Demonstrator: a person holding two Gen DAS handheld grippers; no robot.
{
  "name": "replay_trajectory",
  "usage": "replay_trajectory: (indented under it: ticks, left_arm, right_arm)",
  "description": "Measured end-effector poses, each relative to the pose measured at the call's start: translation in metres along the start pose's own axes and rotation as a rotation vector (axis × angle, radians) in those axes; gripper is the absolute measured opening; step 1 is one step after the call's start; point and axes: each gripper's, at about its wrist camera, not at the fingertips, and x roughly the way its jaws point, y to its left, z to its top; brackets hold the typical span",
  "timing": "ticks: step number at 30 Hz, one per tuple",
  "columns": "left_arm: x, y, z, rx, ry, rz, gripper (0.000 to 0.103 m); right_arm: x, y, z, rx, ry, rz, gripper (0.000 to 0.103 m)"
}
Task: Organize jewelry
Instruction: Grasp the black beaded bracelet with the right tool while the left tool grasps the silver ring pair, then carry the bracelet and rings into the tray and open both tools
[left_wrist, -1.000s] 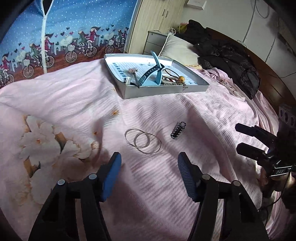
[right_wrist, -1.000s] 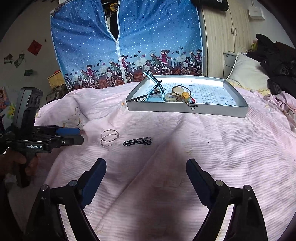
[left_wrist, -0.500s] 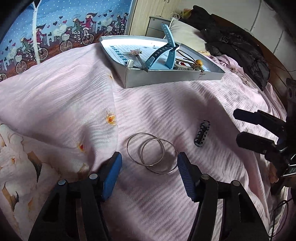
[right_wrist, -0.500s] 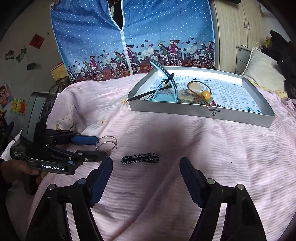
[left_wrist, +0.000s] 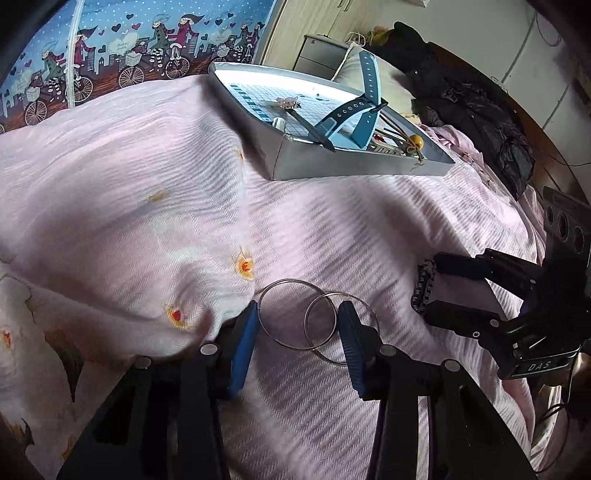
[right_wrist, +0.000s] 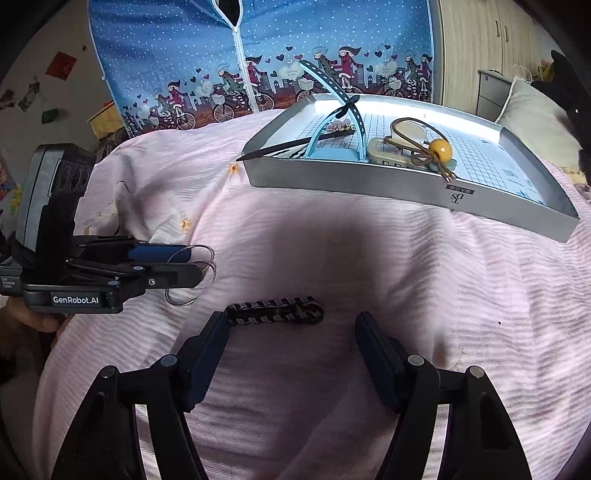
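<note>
Both claws have come down closer to the bed. In the left wrist view, the left claw (left_wrist: 295, 332) is gaping wide around two silver rings (left_wrist: 317, 319) lying on the pink bedspread (left_wrist: 332, 229), a fabric fold pressing beside its left finger. In the right wrist view, the right claw (right_wrist: 291, 347) is spreading wide just before the black beaded bracelet (right_wrist: 275, 314); the silver tray (right_wrist: 369, 181) is sitting beyond.

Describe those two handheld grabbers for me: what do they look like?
Both are black, angular plastic frames with silver rivets, each ending in two fingers faced with ribbed blue pads. The left gripper carries a "GenRobot.AI" label on its side; the right gripper has a boxy body with round ports and a small "DAS" tag.
</note>
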Motion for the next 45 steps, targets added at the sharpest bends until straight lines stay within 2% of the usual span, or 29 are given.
replay_trajectory:
  ticks: [11,18,26,34,45]
  left_arm:
    - [-0.001,-0.006,-0.001,0.018,0.000,0.020,0.038]
    - [-0.002,-0.009,-0.002,0.019,-0.005,0.024,0.038]
    - [-0.006,-0.017,-0.002,0.045,-0.019,0.041,0.037]
    - [-0.012,-0.026,-0.001,0.061,-0.035,0.044,0.037]
    - [-0.030,-0.062,-0.005,0.158,-0.084,0.108,0.037]
  right_arm:
    - [0.018,0.004,0.009,0.001,0.006,-0.002,0.069]
    - [0.014,0.002,0.004,0.021,-0.025,-0.007,0.058]
    - [0.010,0.003,0.001,0.022,-0.056,-0.017,0.057]
    - [-0.009,-0.003,-0.006,0.077,-0.120,-0.009,0.057]
    - [-0.043,-0.004,-0.019,0.104,-0.194,-0.006,0.057]
